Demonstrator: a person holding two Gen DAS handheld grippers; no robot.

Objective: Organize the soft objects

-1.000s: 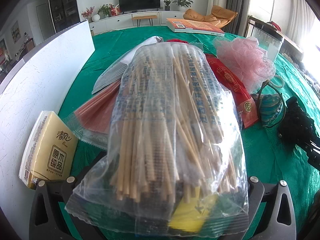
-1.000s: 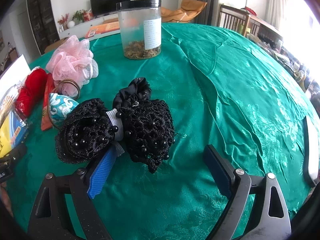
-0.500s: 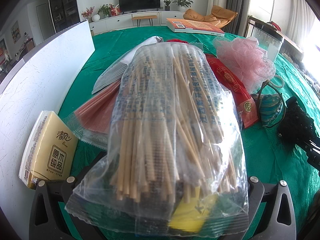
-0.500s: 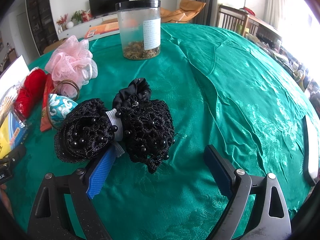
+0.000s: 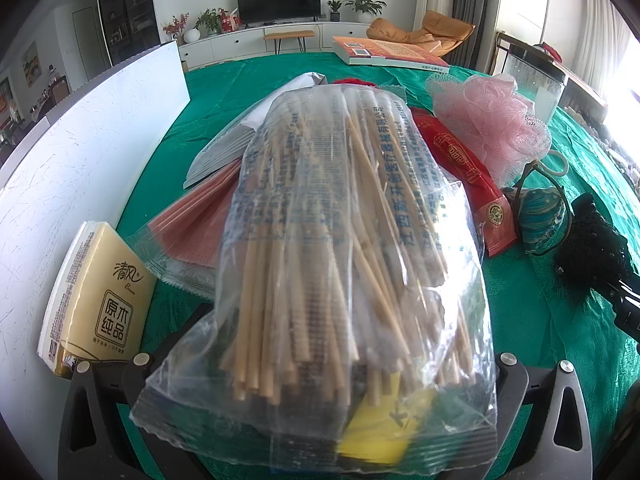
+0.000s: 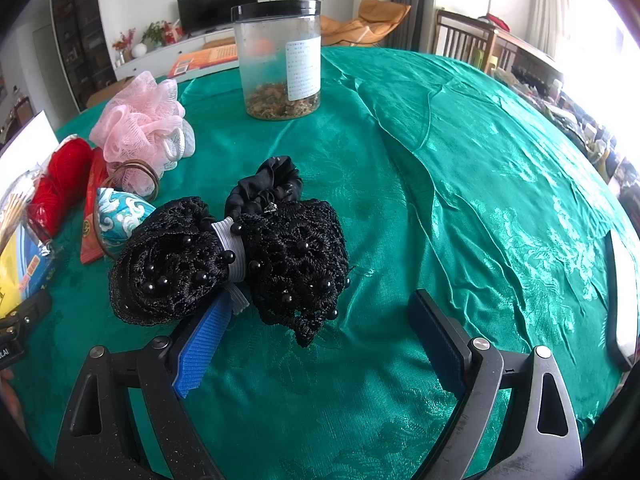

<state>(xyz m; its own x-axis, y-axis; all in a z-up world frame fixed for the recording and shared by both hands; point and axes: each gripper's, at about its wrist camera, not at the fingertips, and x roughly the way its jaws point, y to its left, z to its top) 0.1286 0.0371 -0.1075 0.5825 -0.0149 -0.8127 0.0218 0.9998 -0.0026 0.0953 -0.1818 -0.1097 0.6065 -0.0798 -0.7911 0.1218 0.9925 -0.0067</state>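
Observation:
A clear plastic bag of thin wooden sticks (image 5: 332,248) fills the left wrist view. It lies between and over the wide-apart fingers of my left gripper (image 5: 328,316) and hides the tips. The gripper stands open. In the right wrist view a black lace hair bow with beads (image 6: 236,260) lies on the green tablecloth (image 6: 460,184). My right gripper (image 6: 320,304) is open just in front of it, and the blue left pad (image 6: 204,340) reaches the bow's lower edge. A black scrunchie (image 6: 268,184) sits behind the bow.
Pink mesh sponge (image 6: 140,128), red yarn (image 6: 60,184), a blue patterned pouch (image 6: 120,216) and a red packet (image 5: 464,172) lie left of the bow. A clear jar (image 6: 280,56) stands behind. A tissue pack (image 5: 96,300) leans on a white board (image 5: 80,152). A book (image 5: 392,52) lies far back.

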